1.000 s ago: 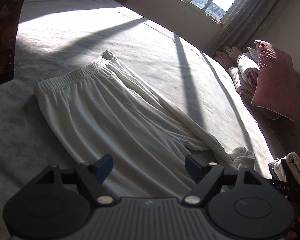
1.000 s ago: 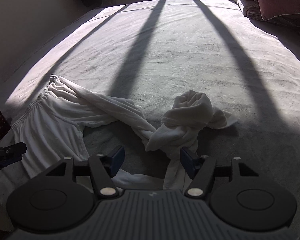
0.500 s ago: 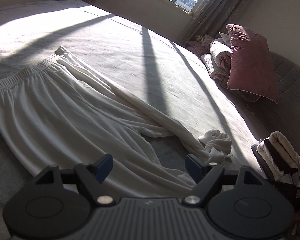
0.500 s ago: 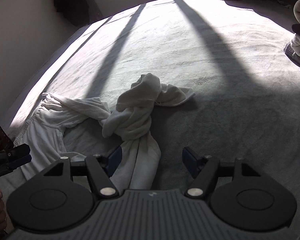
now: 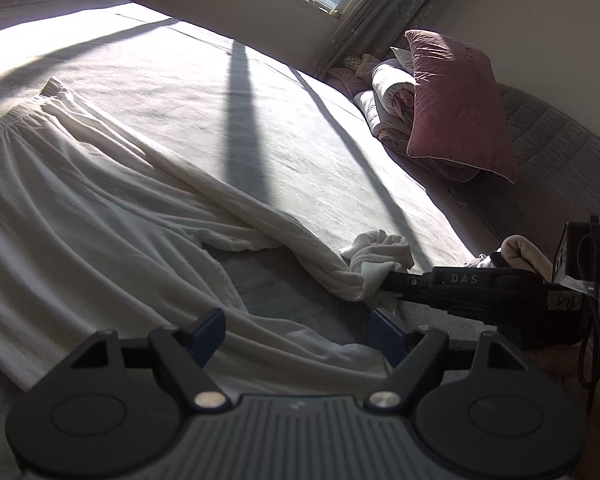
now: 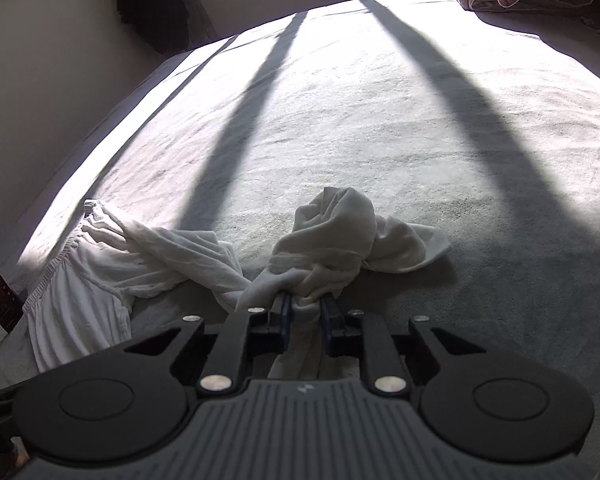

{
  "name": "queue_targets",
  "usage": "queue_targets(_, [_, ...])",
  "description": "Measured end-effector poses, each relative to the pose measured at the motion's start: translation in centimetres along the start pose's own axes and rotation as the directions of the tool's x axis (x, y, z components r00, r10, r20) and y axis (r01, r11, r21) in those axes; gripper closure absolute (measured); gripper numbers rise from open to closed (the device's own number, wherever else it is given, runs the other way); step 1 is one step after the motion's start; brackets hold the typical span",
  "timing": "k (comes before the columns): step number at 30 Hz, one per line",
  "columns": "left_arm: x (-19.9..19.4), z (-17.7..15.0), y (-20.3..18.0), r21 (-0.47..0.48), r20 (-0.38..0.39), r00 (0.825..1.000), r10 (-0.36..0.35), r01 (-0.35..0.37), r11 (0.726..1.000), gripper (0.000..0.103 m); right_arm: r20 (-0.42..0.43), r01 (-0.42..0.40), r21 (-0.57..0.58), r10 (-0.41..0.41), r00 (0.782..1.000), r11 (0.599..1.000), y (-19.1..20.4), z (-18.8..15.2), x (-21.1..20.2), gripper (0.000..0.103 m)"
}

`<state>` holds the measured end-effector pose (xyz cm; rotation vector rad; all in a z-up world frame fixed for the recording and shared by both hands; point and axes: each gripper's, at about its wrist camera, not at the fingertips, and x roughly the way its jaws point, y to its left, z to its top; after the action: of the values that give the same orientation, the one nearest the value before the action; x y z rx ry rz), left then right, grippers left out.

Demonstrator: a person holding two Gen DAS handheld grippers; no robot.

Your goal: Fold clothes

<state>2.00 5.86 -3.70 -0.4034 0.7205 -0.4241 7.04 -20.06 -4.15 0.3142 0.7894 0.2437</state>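
Note:
White trousers (image 5: 80,216) lie on the grey bed (image 5: 228,112), waistband at the far left, legs running right. One leg is twisted and ends in a bunched knot (image 5: 376,252). My left gripper (image 5: 298,330) is open and empty, just above the near leg's hem. My right gripper (image 6: 306,310) is shut on the twisted leg (image 6: 312,268) near the knot; it also shows in the left wrist view (image 5: 388,280), coming in from the right. The waistband (image 6: 56,272) lies at the left in the right wrist view.
A pink pillow (image 5: 456,100) and rolled bedding (image 5: 388,92) sit at the bed's far right under the window. Folded clothes (image 5: 520,252) lie behind the right gripper. A wall (image 6: 60,80) borders the bed's left side.
My right gripper has moved forward and closed on the twisted trouser leg. My left gripper has shifted right along the trousers and stays open.

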Motion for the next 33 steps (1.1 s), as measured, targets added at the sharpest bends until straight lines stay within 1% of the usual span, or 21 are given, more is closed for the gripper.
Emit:
queue_targets(2, [0.1, -0.1, -0.3, 0.016, 0.0, 1.0, -0.014, 0.014, 1.0, 0.022, 0.041, -0.074, -0.044, 0.076, 0.996, 0.996, 1.1, 0.6, -0.6, 0.086])
queue_targets(3, [0.3, -0.1, -0.3, 0.015, -0.005, 1.0, -0.014, 0.014, 1.0, 0.022, 0.041, -0.113, -0.064, 0.116, 0.992, 0.991, 1.4, 0.7, -0.7, 0.086])
queue_targets(5, [0.5, -0.1, -0.4, 0.012, -0.015, 1.0, -0.016, 0.016, 1.0, 0.022, 0.014, -0.189, -0.092, 0.191, 0.981, 0.978, 2.0, 0.7, -0.7, 0.086])
queue_targets(6, [0.5, -0.1, -0.3, 0.007, -0.018, 1.0, -0.016, 0.016, 1.0, 0.022, -0.019, -0.21, -0.097, 0.209, 0.978, 0.973, 2.2, 0.5, -0.4, 0.086])
queue_targets(9, [0.6, 0.0, -0.1, -0.01, -0.023, 1.0, -0.01, 0.01, 1.0, 0.022, -0.091, -0.2, -0.116, 0.19, 0.978, 0.973, 2.8, 0.0, 0.4, 0.085])
queue_targets(12, [0.6, 0.1, 0.1, -0.021, -0.022, 1.0, -0.004, 0.004, 1.0, 0.022, -0.097, -0.18, -0.116, 0.17, 0.981, 0.977, 2.8, -0.2, 0.2, 0.076])
queue_targets(14, [0.5, 0.1, 0.3, -0.027, -0.021, 1.0, 0.0, -0.001, 1.0, 0.022, -0.072, -0.154, -0.12, 0.146, 0.987, 0.981, 2.7, -0.2, -0.4, 0.043])
queue_targets(15, [0.5, 0.1, 0.3, -0.029, -0.02, 1.0, 0.003, -0.003, 1.0, 0.022, -0.06, -0.139, -0.13, 0.132, 0.989, 0.982, 2.7, -0.3, -0.6, 0.04])
queue_targets(17, [0.5, 0.1, 0.3, -0.032, -0.021, 1.0, 0.006, -0.007, 0.999, 0.022, -0.055, -0.116, -0.155, 0.109, 0.993, 0.981, 2.6, -0.5, -0.7, 0.04])
queue_targets(20, [0.5, 0.1, 0.3, -0.036, -0.022, 1.0, 0.011, -0.012, 0.999, 0.022, -0.111, -0.109, -0.183, 0.09, 0.99, 0.977, 2.7, -1.0, 0.1, 0.041])
queue_targets(21, [0.6, 0.1, 0.3, -0.037, -0.022, 1.0, 0.013, -0.013, 0.999, 0.022, -0.136, -0.098, -0.197, 0.071, 0.988, 0.976, 2.8, -1.3, 0.5, 0.043])
queue_targets(22, [0.6, 0.1, 0.3, -0.039, -0.022, 1.0, 0.014, -0.015, 0.999, 0.022, -0.16, -0.074, -0.217, 0.039, 0.986, 0.973, 3.0, -1.6, 0.9, 0.059])
queue_targets(23, [0.6, 0.1, 0.3, -0.04, -0.023, 1.0, 0.016, -0.017, 0.999, 0.022, -0.174, -0.056, -0.232, 0.015, 0.985, 0.971, 3.0, -1.9, 1.1, 0.083])
queue_targets(24, [0.6, 0.1, 0.4, -0.04, -0.023, 1.0, 0.018, -0.019, 0.999, 0.022, -0.179, -0.041, -0.238, -0.003, 0.984, 0.97, 2.9, -2.0, 1.2, 0.092])
queue_targets(26, [0.7, 0.0, 0.5, -0.038, -0.031, 0.999, 0.025, -0.026, 0.999, 0.022, -0.16, -0.027, -0.229, -0.01, 0.987, 0.973, 2.5, -1.9, 0.5, 0.097])
queue_targets(33, [1.2, -0.2, 1.1, -0.031, -0.066, 0.996, 0.059, -0.061, 0.998, 0.022, -0.053, 0.01, -0.223, -0.022, 0.998, 0.975, 1.9, -1.2, -3.6, 0.098])
